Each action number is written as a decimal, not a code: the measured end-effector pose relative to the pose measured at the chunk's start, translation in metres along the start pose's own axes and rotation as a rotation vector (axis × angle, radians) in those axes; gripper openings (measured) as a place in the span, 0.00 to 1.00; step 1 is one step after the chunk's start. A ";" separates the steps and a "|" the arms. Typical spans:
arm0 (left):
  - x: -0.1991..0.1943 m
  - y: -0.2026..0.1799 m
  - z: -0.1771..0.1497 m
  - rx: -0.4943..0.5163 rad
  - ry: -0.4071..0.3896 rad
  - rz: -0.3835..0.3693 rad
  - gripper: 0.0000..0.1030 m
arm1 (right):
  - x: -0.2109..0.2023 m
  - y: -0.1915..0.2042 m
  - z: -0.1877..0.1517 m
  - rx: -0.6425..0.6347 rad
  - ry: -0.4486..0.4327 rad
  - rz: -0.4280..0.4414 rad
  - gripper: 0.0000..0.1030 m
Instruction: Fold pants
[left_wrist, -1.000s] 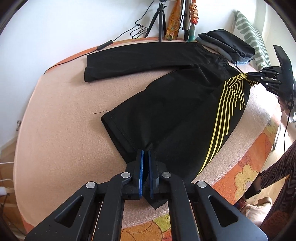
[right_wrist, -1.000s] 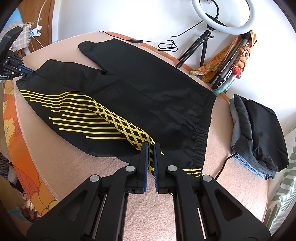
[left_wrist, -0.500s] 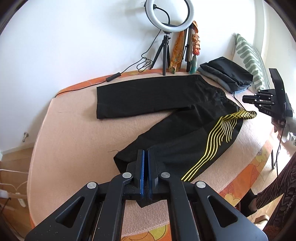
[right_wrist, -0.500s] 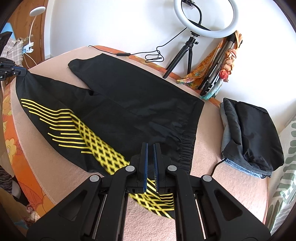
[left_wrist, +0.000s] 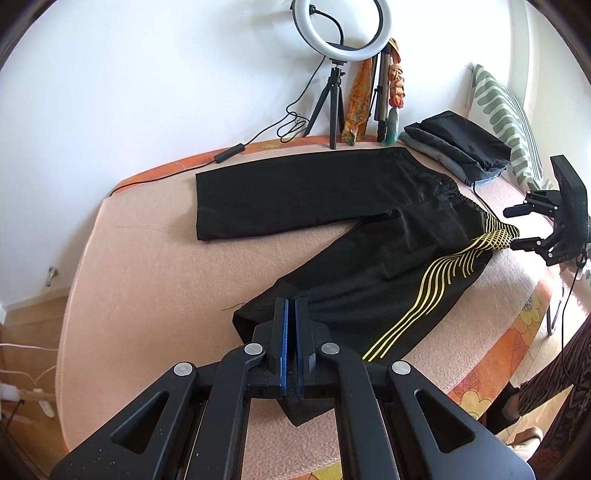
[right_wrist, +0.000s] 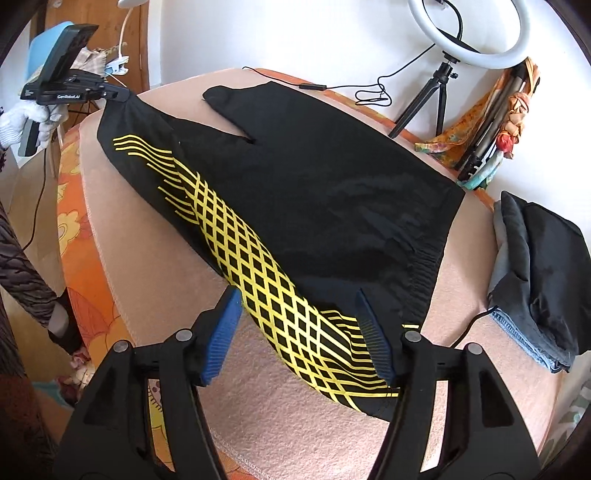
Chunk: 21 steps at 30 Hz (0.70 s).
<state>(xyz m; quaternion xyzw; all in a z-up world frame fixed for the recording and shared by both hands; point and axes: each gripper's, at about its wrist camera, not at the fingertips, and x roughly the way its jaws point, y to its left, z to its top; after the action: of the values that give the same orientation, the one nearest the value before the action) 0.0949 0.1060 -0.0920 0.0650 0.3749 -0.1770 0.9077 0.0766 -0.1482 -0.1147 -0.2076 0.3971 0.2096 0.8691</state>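
White wall (left_wrist: 147, 74) backs a bed covered with a peach blanket (left_wrist: 147, 258); an orange flowered sheet (right_wrist: 74, 206) shows along the blanket's near edge. The pants (left_wrist: 332, 206), black with yellow stripes, lie spread on the blanket.

Positions relative to the pants:
- One leg lies flat along the side nearest the wall.
- The other leg, carrying the yellow stripes and lattice print, runs diagonally toward the blanket's near edge.
- The elastic waistband faces a stack of folded dark clothes (left_wrist: 458, 144), which sits just beyond it, apart from it.
- A ring light (left_wrist: 343, 33) on a small tripod stands behind the pants against the wall, with its cable trailing along the wall side.
- A striped pillow (left_wrist: 506, 118) leans behind the folded clothes.

Left gripper (left_wrist: 290, 350): the blue pads are pressed together with black cloth between them, clamping the hem end of the striped leg. In the right wrist view the same gripper (right_wrist: 120, 95) holds that leg corner lifted off the blanket at the far left.

Right gripper (right_wrist: 299, 339): the blue pads stand wide apart, one on each side of the lattice-printed waist corner. The cloth lies between them on the blanket and neither pad grips it. In the left wrist view this gripper (left_wrist: 515, 227) sits at the waist corner, spread.
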 end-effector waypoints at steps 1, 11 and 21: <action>0.000 0.000 0.000 0.000 -0.001 0.001 0.02 | -0.005 0.002 -0.002 -0.005 -0.013 0.031 0.64; -0.011 -0.006 -0.001 0.009 -0.016 0.018 0.02 | 0.015 0.019 -0.004 -0.149 0.090 -0.178 0.06; -0.031 -0.002 0.003 0.022 -0.065 0.029 0.02 | -0.045 -0.008 0.047 0.006 -0.137 -0.246 0.05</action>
<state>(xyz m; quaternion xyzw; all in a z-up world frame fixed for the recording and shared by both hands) 0.0758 0.1115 -0.0686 0.0746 0.3423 -0.1700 0.9211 0.0821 -0.1386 -0.0499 -0.2375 0.3091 0.1142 0.9138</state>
